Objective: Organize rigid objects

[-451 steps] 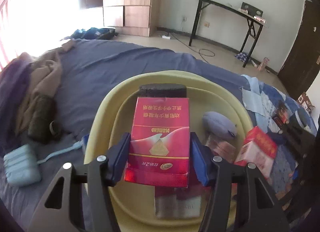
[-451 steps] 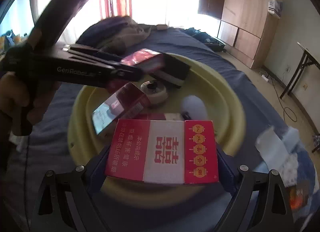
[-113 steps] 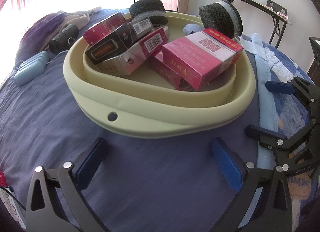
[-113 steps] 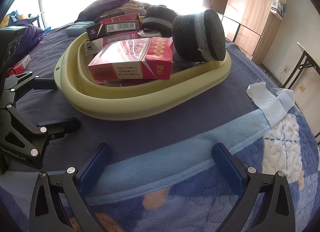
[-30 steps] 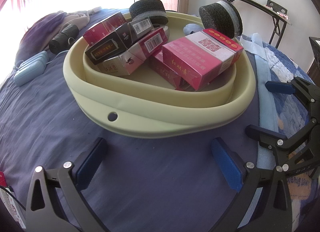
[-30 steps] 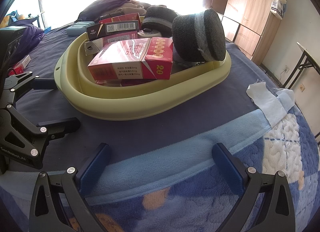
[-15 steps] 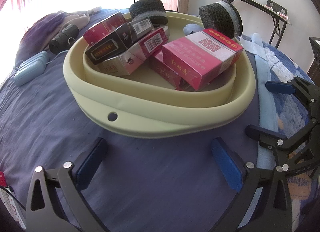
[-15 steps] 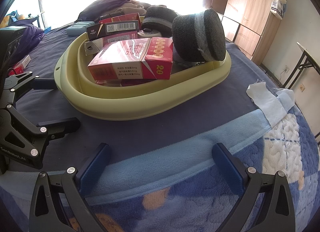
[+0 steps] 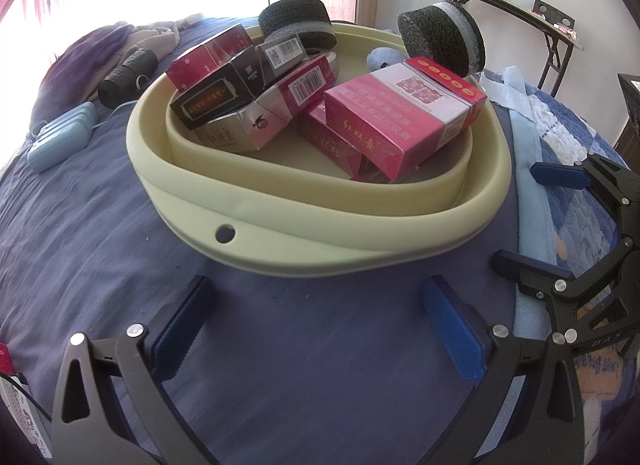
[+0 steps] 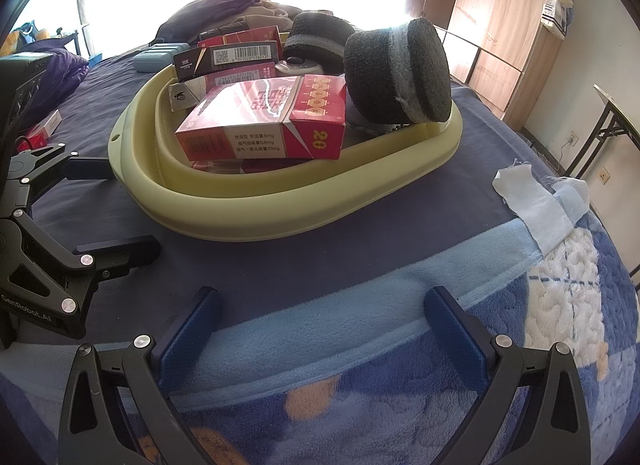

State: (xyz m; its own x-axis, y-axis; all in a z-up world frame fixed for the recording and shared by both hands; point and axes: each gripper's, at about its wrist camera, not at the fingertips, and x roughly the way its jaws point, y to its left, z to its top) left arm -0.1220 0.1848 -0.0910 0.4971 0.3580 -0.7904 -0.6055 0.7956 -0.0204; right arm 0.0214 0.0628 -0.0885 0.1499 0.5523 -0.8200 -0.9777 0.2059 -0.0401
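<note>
A pale yellow basin (image 9: 320,241) (image 10: 280,221) sits on the bed, filled with several cigarette cartons. A large pink-red carton (image 9: 404,121) (image 10: 264,125) lies on top near the front. A black carton (image 9: 216,101) and a silver one (image 9: 256,125) lie behind it. Two dark foam rolls (image 9: 440,37) (image 10: 396,69) rest at the basin's far side. My left gripper (image 9: 320,317) stands open and low over the blanket, short of the basin, holding nothing. My right gripper (image 10: 320,321) is also open and empty, resting by the bed's blue fleece.
A blue power strip (image 9: 60,141) and a dark rolled item (image 9: 128,73) lie on the navy sheet (image 9: 100,245) left of the basin. A small red box (image 10: 44,129) lies at far left. A wardrobe (image 10: 504,17) and a black desk (image 9: 512,1) stand beyond the bed.
Fifteen seconds ago each gripper held a red carton over the basin; both cartons are released and the grippers are open. Over the last second nothing has moved.
</note>
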